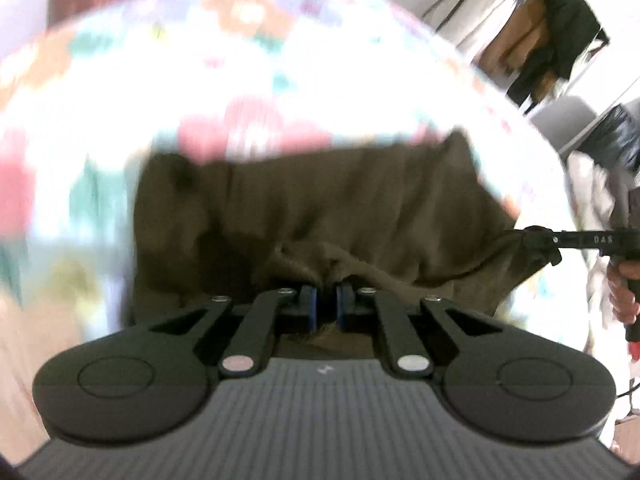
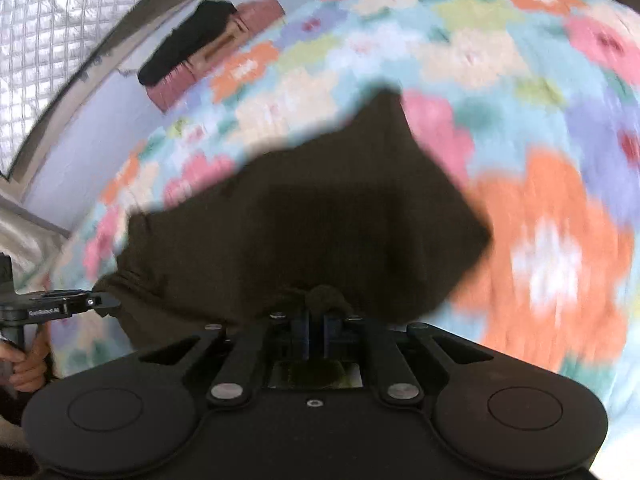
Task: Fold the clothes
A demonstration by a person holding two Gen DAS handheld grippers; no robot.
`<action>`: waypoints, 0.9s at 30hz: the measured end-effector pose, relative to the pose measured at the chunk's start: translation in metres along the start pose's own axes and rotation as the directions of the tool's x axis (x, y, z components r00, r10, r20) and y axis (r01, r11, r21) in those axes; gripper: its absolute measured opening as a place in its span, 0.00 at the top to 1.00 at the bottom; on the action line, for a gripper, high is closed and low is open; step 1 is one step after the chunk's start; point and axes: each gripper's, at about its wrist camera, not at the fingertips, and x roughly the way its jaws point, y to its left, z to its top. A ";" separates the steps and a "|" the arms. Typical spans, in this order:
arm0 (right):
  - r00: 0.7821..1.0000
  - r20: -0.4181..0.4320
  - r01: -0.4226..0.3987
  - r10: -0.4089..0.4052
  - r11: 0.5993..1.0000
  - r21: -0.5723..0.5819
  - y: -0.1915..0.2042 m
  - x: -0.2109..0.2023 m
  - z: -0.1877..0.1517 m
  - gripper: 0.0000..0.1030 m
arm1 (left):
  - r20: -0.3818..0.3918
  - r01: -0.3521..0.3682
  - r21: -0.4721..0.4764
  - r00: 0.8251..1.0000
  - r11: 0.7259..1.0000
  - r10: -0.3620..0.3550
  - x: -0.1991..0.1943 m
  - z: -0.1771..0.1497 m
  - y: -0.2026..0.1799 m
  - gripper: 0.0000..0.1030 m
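L gripper (image 1: 326, 300), R gripper (image 2: 316, 322) jaws clenched on brown garment (image 1: 320, 208); lettering blurred.

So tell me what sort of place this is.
Probably a bedroom: a floral blanket spread like bedding under the brown garment, clothes hanging behind, and a window alongside.

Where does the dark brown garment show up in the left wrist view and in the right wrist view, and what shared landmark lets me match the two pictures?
Left wrist view: the dark brown garment fills the centre, its near edge pinched in the left tool.
Right wrist view: the garment is at centre and left, bunched in the right tool.
Shared landmark: the flowered bedspread beneath it.
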 end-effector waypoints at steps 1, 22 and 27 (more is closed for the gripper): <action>1.000 0.026 -0.008 0.008 1.000 0.002 0.005 -0.006 0.025 0.93 | 0.030 0.006 -0.003 1.000 1.000 -0.006 -0.005 0.024 -0.001 0.92; 0.989 0.142 -0.092 0.049 0.946 0.311 -0.078 0.003 -0.061 0.92 | -0.120 -0.002 -0.046 0.993 0.999 -0.003 0.021 -0.052 0.022 0.93; 0.956 0.250 -0.246 0.156 0.890 0.384 -0.081 -0.024 -0.056 0.92 | -0.019 0.154 -0.114 0.987 0.982 -0.157 -0.015 -0.041 0.027 0.93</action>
